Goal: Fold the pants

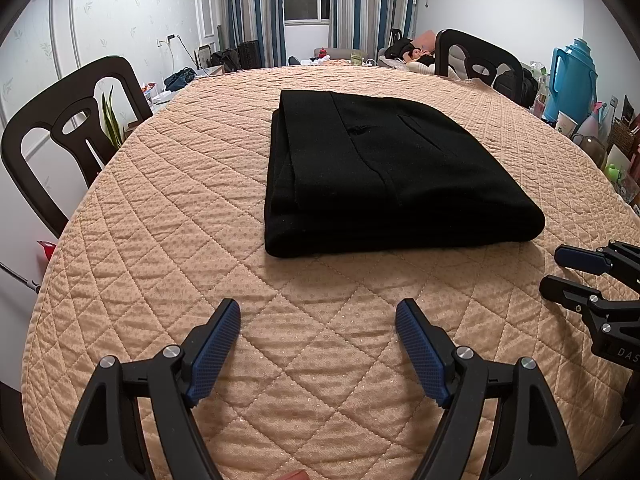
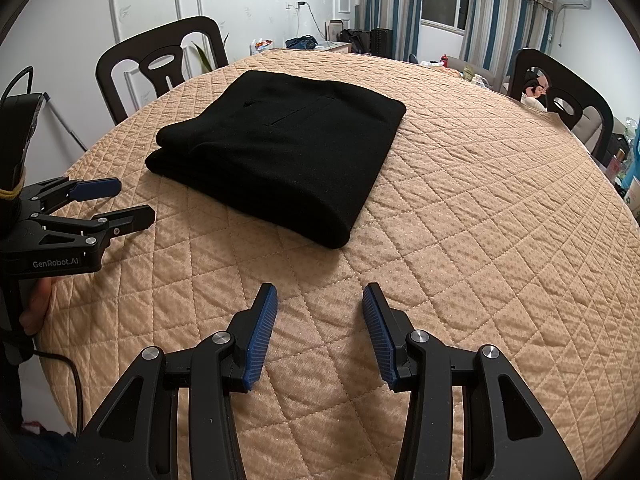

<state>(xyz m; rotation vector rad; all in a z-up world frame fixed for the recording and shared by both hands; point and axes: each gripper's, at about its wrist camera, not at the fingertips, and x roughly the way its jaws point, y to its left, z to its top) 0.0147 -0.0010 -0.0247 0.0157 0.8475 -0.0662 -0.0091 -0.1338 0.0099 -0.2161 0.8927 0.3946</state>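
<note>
**Folded black pants lie on the quilted table, both grippers clear of them**

The black pants (image 1: 384, 172) lie folded into a thick, flat rectangle around the middle of the table (image 1: 160, 208), on its tan quilted cover. A welt pocket slit shows on the top layer, and the stacked folds show along the near edge.

The left gripper (image 1: 318, 312) hovers over the near part of the table, short of the pants, its blue-padded fingers spread wide with nothing between them. The right gripper (image 2: 320, 296) is likewise near the table's near edge, its fingers parted, a little less wide, and holding nothing. Neither touches the cloth.

Two dark chairs stand at the far edge, one (image 1: 60, 128) at the left and one (image 1: 480, 60) at the right. A blue thermos jug (image 1: 574, 80) stands beyond the right edge.
</note>
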